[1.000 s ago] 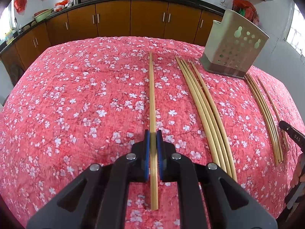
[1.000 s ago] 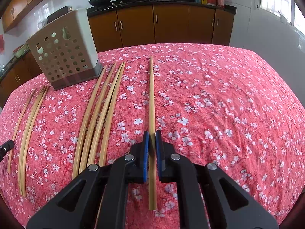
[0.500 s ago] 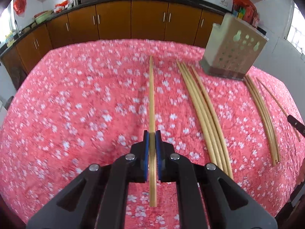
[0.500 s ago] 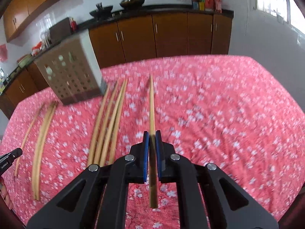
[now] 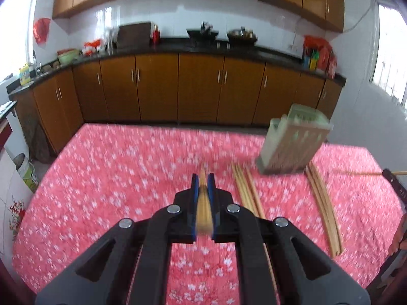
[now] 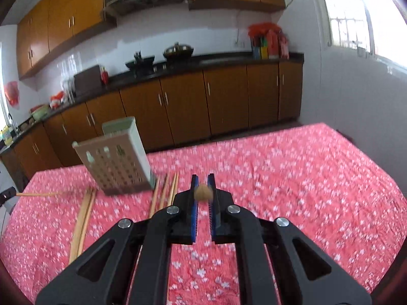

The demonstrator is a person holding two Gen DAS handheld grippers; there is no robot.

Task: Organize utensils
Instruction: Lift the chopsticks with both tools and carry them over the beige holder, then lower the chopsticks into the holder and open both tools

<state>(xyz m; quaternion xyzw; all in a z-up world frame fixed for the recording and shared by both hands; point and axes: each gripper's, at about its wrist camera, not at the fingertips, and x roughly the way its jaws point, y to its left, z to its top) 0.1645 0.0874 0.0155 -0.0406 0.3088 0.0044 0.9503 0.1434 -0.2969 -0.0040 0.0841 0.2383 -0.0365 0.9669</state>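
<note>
Fingers: left (image 5: 203, 181) and right (image 6: 203, 181) each clamp a chopstick (image 5: 202, 203) | holder (image 6: 115, 161): contents unclear

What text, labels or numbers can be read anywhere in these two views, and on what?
"DA": white letters, cut off at the frame edge, on the black right gripper body.
Yellow bottle on the dark counter: label too blurred.
Colourful packets on the counter: print too blurred.
Nothing else legible.

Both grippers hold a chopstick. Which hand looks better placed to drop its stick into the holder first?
Probably right: from the right gripper the holder sits closer. From the left gripper it lies further off.
</note>
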